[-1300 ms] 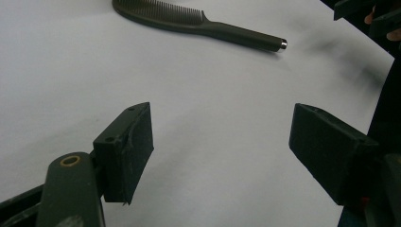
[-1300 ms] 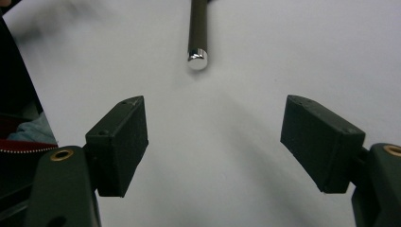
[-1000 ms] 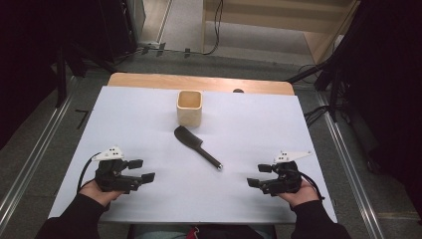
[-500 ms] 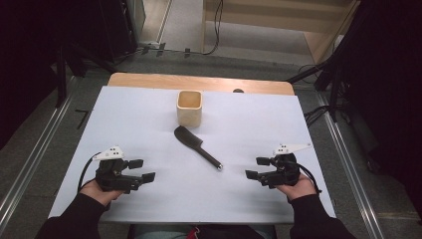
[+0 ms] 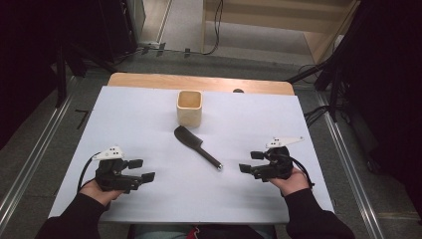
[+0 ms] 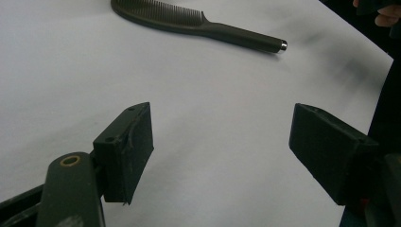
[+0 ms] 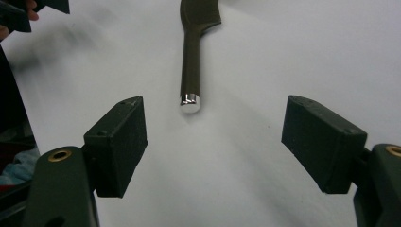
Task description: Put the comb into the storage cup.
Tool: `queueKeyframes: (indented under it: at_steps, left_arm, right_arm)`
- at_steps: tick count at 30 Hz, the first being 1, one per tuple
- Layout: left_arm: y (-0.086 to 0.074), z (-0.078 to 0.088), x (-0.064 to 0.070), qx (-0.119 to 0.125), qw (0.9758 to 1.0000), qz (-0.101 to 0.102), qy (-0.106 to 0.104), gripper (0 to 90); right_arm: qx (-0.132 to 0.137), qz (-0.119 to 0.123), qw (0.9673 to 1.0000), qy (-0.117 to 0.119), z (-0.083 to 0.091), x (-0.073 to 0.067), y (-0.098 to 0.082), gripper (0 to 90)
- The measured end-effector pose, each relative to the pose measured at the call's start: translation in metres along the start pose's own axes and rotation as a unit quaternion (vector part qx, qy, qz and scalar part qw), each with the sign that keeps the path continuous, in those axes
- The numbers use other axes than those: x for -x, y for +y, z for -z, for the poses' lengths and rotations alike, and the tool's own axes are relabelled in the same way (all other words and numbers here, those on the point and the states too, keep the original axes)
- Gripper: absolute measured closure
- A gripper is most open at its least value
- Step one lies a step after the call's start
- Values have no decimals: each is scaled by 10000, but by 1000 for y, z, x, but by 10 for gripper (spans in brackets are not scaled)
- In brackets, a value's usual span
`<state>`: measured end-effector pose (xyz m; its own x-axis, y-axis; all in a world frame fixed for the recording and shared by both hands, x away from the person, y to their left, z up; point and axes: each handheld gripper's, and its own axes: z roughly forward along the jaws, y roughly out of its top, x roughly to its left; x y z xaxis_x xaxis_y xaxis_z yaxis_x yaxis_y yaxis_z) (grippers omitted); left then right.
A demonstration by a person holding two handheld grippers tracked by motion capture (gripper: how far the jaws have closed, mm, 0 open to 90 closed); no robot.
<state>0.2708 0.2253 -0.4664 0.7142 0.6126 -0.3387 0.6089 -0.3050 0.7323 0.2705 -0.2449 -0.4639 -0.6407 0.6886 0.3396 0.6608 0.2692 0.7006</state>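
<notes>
Lining up on the comb (image 7: pixel 191 56), I am keeping the right gripper (image 7: pixel 213 137) spread wide, nothing between its jaws, with the handle's shiny end cap lying just ahead of them and pointing back at me. The left gripper (image 6: pixel 220 151) is also hanging released over bare white sheet, the comb lying well ahead of it. In the high view the comb (image 5: pixel 197 146) is lying flat near the middle of the table (image 5: pixel 139 114), slanted, its toothed head toward the wooden cup (image 5: pixel 189 107) and its handle toward my right gripper (image 5: pixel 251 162). I am judging it light, stiff and smooth plastic, likely to slide on the sheet if nudged, and lying low, so I am planning to pinch across the round handle near the cap rather than the thin teeth. Counting: one comb, one wooden cup, two grippers.
</notes>
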Motion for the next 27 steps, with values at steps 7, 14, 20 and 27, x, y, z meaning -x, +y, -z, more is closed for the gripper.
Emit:
queueKeyframes:
  at_steps: [7,14,20,27]
  left_arm:
    - [0,0,0,-3,10000,-8,0,230]
    - [0,1,0,0,10000,-1,-9,230]
    - [0,0,0,2,10000,-23,-15,229]
    - [0,1,0,-1,10000,-17,-9,230]
  right_arm:
    - [36,-92,9999,72,-7,-2,7,197]
    - [43,-73,10000,13,-19,-8,16,197]
    - [80,-80,9999,-16,-29,-12,26,199]
    - [48,-92,9999,-13,-41,-14,33,201]
